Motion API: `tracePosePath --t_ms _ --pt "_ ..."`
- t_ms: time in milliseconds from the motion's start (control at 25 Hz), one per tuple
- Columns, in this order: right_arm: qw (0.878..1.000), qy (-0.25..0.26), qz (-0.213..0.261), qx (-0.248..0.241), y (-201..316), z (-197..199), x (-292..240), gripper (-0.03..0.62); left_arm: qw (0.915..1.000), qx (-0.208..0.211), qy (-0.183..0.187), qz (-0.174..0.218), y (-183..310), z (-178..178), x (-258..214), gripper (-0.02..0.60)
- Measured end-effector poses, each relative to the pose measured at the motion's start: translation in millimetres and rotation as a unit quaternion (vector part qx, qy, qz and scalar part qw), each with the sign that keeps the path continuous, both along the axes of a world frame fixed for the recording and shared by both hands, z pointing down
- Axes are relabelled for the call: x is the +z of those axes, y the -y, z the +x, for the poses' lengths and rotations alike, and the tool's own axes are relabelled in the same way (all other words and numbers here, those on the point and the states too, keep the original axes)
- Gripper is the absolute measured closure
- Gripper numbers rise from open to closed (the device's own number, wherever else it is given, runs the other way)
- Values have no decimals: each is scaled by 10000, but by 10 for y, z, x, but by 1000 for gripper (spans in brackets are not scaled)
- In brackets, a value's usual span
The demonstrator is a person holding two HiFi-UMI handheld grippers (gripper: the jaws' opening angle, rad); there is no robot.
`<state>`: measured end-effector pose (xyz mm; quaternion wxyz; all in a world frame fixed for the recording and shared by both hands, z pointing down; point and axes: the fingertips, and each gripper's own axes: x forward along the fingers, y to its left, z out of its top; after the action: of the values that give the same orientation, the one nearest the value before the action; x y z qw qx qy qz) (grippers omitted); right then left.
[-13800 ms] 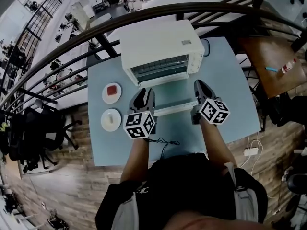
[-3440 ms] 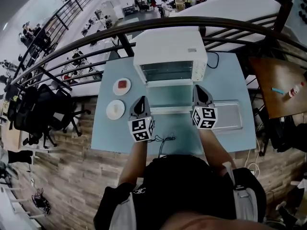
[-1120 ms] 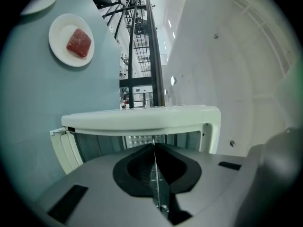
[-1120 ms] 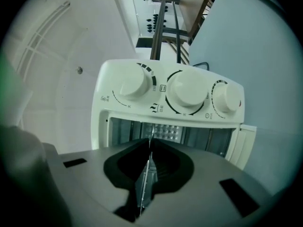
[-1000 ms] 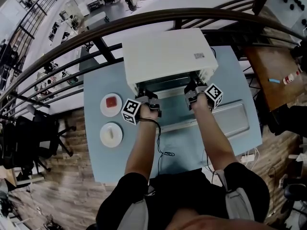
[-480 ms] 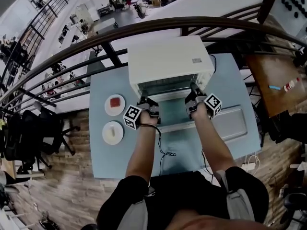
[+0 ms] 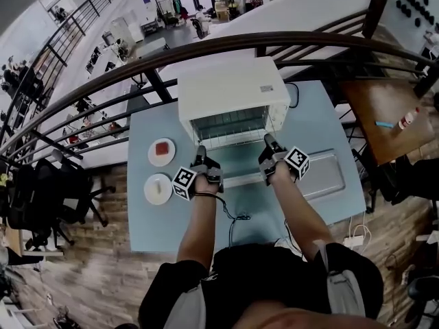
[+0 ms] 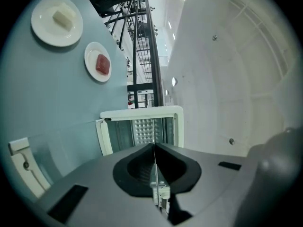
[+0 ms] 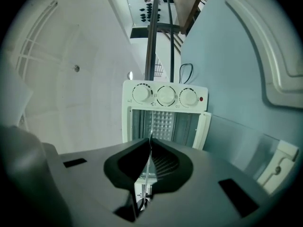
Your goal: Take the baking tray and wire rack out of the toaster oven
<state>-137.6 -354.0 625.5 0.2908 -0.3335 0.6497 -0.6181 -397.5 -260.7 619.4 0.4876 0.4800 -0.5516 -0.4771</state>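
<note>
The white toaster oven (image 7: 230, 94) stands at the back of the blue table with its glass door (image 7: 236, 166) folded down. My left gripper (image 7: 203, 157) and right gripper (image 7: 269, 149) sit over the door's two sides, a little in front of the oven mouth. Each is shut on a thin metal edge of the wire rack (image 9: 161, 163), seen edge-on in the left gripper view (image 8: 155, 183). The rack spans between them, level. The baking tray (image 7: 319, 177) lies on the table right of the door, also in the right gripper view (image 9: 277, 46).
Two small plates lie left of the oven, one with a red piece (image 7: 161, 151), one with a white piece (image 7: 158, 188). A black cable (image 7: 236, 218) trails on the table near the front edge. A dark railing (image 7: 206, 46) runs behind the table.
Both grippers have drawn back from the oven mouth toward the person, over the open door, with the rack between them. The head camera has shifted a little.
</note>
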Motion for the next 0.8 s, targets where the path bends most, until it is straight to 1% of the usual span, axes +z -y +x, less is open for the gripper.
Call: tracePosePath --t_ms 280,440,520,640,800 --pt "9997 40 168 -163 -336 105 -154 567 9998 72 178 89 -340 120 -149 558" --pt "9994 9 250 -241 -538 73 -223 565 9996 88 214 134 -541 80 -224 557" --pt "9989 -99 302 -349 -602 84 -234 565 9995 106 246 149 -614 103 -261 557" --pt "9972 -334 425 -524 -727 169 -268 563 9991 218 340 125 -782 228 -288 557" --pt "9959 -363 550 -617 -859 261 -348 566 9980 329 518 139 -999 362 -334 557"
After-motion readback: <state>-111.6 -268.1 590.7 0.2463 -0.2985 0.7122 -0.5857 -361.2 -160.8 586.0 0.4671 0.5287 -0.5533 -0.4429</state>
